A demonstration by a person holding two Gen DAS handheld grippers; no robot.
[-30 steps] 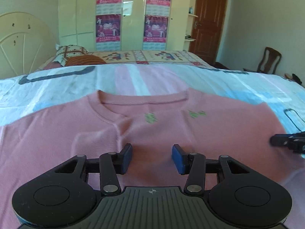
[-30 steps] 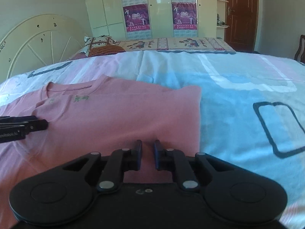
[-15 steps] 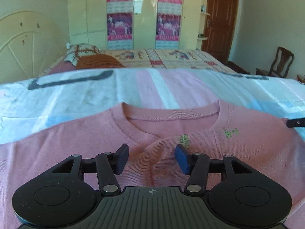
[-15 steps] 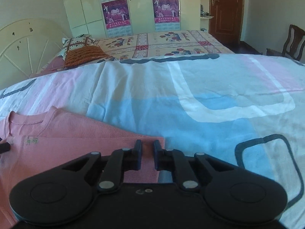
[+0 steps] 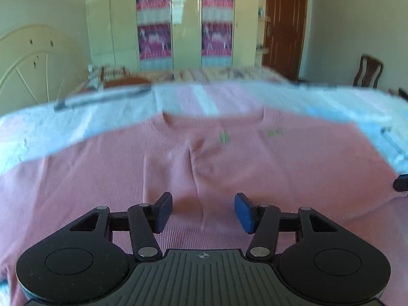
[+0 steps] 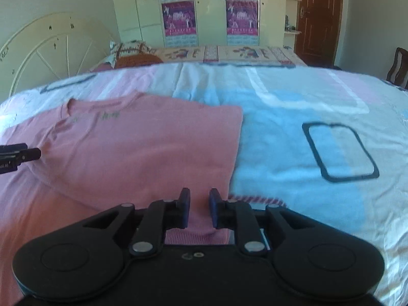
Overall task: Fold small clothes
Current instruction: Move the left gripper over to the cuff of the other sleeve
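Note:
A pink knit top (image 5: 255,168) lies spread on the bed, neckline (image 5: 214,122) at the far side, with small green marks on the chest. My left gripper (image 5: 203,210) hovers just over its middle, jaws wide open and empty. In the right wrist view the top (image 6: 132,153) lies with its right side folded to a straight edge. My right gripper (image 6: 199,210) sits over the top's near right corner, jaws a narrow gap apart, with nothing between them. The left gripper's tip (image 6: 28,154) shows at the left edge of that view.
The bed sheet (image 6: 293,137) is pastel pink, blue and white with dark outlined rectangles. A pillow (image 6: 132,51) and a cream headboard (image 6: 51,48) lie at the far left. A wardrobe with posters (image 6: 209,7), a brown door (image 6: 318,17) and a chair (image 5: 368,71) stand behind.
Both grippers have pulled back toward the near side of the top; the neckline now sits farther away. The right gripper's jaws have parted slightly. The left jaws stay wide open.

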